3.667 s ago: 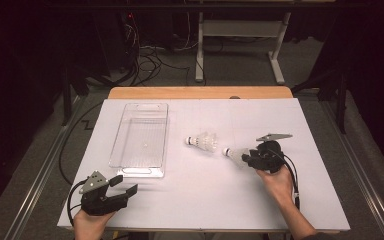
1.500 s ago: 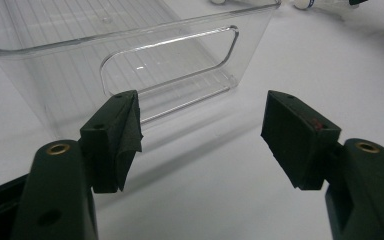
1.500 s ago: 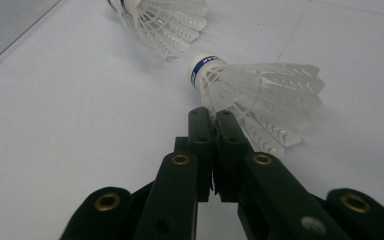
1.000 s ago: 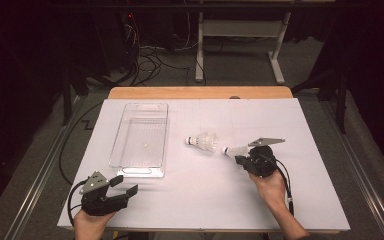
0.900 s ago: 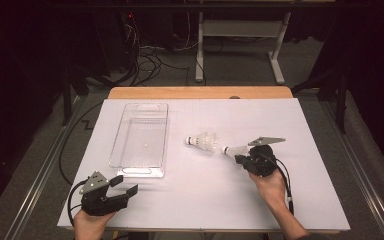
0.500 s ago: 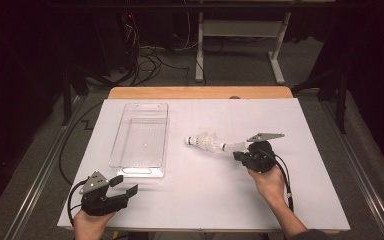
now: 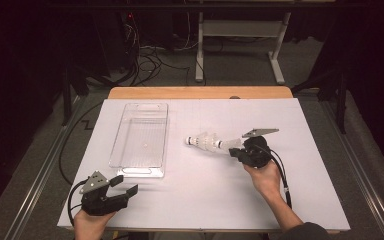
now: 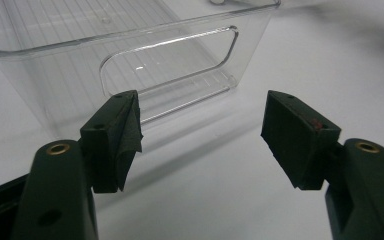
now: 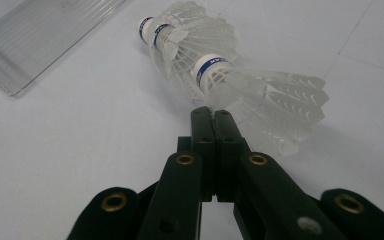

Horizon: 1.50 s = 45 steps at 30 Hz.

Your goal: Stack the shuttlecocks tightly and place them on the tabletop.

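Standing at the near edge of the desk (image 7: 205, 205), I see the left gripper (image 7: 125, 183) resting low by the corner, its fingers (image 8: 115, 135) spread wide with nothing between them, aimed at the handled end wall of the clear plastic bin (image 8: 55, 85); it has not stirred in the last few seconds. Further in and to the right, the right gripper (image 7: 232, 152) has crept up and leftward across the white surface, and that is the one real change. The single shuttlecock that lay apart beside it has been carried over to the others, so the row of shuttlecocks (image 7: 207, 143) now lies as one line on its side in the middle of the desk, just right of the bin and not touching it. In the right gripper view the fingers are closed tight together, their tips (image 9: 212, 112) at the feather skirt of the nearest shuttlecock (image 9: 260, 95); whether a feather edge is pinched I cannot tell. I judge the birdies are being gathered and nested, cork into skirt, before going into the bin (image 7: 125, 135), which stands empty beyond. Past the desk's wooden far edge lie dark floor and cables.
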Each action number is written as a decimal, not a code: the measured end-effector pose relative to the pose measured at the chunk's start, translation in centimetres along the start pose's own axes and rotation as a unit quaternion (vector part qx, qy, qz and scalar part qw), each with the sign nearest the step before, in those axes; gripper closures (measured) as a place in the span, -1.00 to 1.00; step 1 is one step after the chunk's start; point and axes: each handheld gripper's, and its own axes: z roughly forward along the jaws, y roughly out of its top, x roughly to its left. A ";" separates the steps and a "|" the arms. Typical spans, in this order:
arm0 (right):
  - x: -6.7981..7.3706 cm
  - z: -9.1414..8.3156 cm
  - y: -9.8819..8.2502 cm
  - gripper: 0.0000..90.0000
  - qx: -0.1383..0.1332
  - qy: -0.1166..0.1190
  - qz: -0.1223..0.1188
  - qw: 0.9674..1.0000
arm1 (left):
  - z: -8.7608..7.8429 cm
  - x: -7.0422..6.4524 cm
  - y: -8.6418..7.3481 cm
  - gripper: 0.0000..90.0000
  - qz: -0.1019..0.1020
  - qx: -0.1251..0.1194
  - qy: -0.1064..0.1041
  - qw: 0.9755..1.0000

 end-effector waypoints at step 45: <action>1.3 3.7 2.1 1.00 0.017 0.033 -0.020 0.999 | 0.0 0.0 0.0 -0.27 0.000 -0.001 0.003 1.000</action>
